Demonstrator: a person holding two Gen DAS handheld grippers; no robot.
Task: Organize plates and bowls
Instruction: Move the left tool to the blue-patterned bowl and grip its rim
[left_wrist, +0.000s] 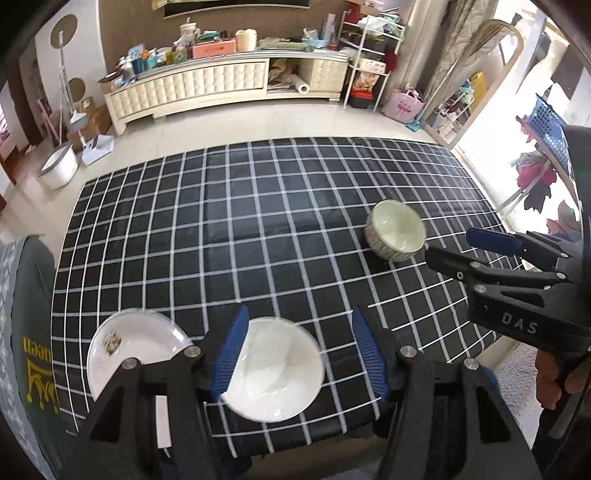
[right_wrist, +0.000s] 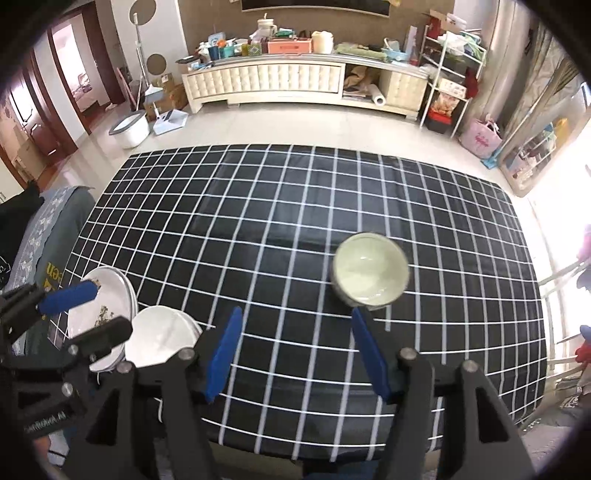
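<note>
Glazed and slick, the white plate (left_wrist: 275, 369) is lying at the table's (left_wrist: 258, 221) near edge between the released left hand-held gripper (left_wrist: 299, 350) fingers, risking sliding off, while the right hand-held gripper (right_wrist: 295, 354), also released, is nearing the green bowl (right_wrist: 371, 275) toward the right edge.

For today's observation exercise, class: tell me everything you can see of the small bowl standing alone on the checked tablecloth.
The small bowl is round and deep, with a pale, glossy cream-green inside and a faint striped pattern on its outer wall; it looks ceramic. It stands upright and empty on the black-and-white checked tablecloth, away from the white dishes at the near left. Nothing touches it but the cloth. The right tongs are open just short of it.
</note>
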